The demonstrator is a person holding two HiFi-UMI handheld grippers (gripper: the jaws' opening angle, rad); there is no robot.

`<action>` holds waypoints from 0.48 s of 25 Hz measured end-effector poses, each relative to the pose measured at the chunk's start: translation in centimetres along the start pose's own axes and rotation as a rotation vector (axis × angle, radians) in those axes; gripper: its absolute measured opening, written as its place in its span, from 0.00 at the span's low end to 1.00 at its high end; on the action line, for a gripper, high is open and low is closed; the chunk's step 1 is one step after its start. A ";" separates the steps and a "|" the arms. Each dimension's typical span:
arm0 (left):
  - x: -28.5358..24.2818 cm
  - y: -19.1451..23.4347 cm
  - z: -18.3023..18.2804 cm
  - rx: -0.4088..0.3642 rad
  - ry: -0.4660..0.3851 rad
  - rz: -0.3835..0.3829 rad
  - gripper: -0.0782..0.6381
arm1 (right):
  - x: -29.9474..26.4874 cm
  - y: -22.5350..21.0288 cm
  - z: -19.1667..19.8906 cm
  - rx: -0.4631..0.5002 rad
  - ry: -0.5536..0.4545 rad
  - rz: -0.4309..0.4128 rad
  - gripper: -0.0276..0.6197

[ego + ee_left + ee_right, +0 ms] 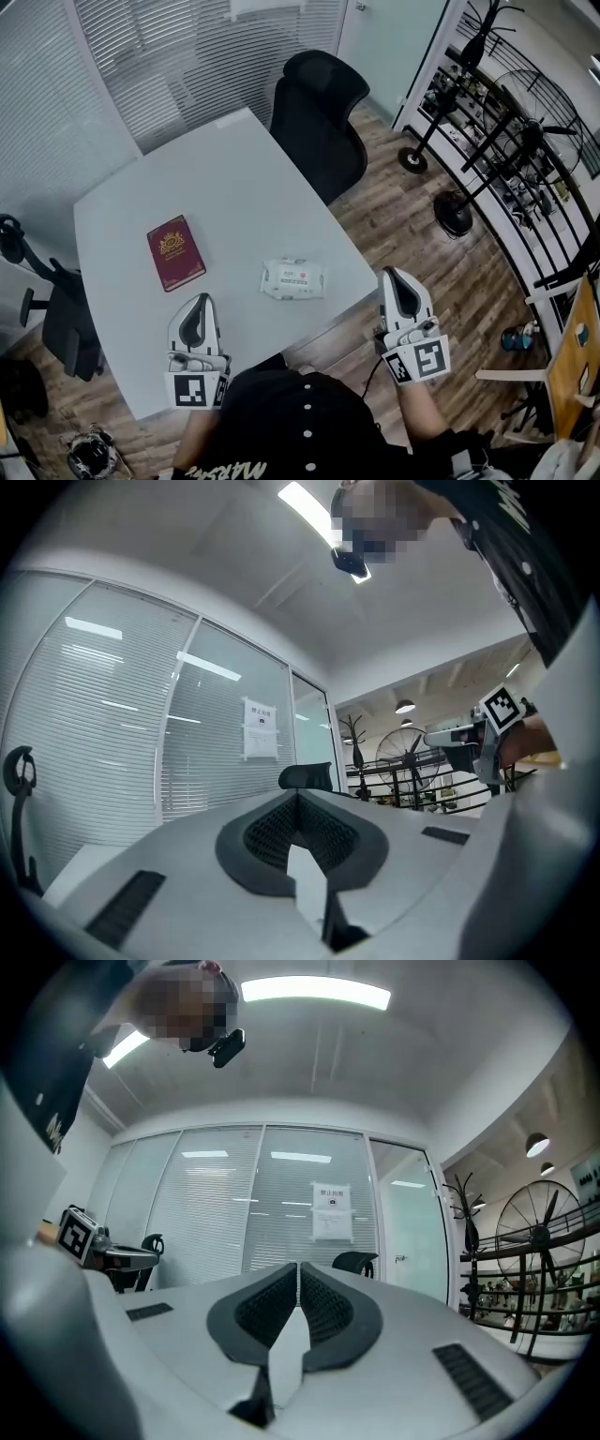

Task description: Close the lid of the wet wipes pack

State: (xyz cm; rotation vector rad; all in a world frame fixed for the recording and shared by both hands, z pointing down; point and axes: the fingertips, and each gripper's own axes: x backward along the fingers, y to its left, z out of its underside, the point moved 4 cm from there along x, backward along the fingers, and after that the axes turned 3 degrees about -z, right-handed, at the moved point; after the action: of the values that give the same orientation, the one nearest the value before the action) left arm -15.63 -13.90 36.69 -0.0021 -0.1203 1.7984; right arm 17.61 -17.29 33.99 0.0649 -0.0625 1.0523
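Note:
The white wet wipes pack (292, 279) lies flat on the white table (234, 178), near its front right edge; its lid looks flat against the pack. My left gripper (199, 300) hovers over the table's front edge, left of the pack and apart from it, jaws shut on nothing. My right gripper (395, 275) is off the table's right edge, beside the pack, also shut and empty. Both gripper views look level across the room and show the closed tips (298, 795) (298, 1266), not the pack.
A dark red book (174, 252) lies on the table left of the pack. A black office chair (319, 112) stands behind the table, another (52, 319) at the left. Fan stands and racks (487, 159) fill the right side over wooden floor.

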 end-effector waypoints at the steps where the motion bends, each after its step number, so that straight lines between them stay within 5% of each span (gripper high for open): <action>1: 0.0 0.2 -0.1 0.001 0.001 -0.005 0.12 | 0.1 0.0 -0.2 0.004 -0.005 0.006 0.10; 12: 0.5 1.5 -0.4 -0.014 0.000 -0.045 0.12 | 1.1 -0.1 0.5 -0.015 0.008 0.024 0.10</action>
State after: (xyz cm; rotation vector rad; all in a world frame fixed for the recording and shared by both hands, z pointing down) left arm -17.13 -13.75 36.19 -0.0096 -0.1317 1.7531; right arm 18.24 -16.39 34.60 0.0463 -0.0638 1.0760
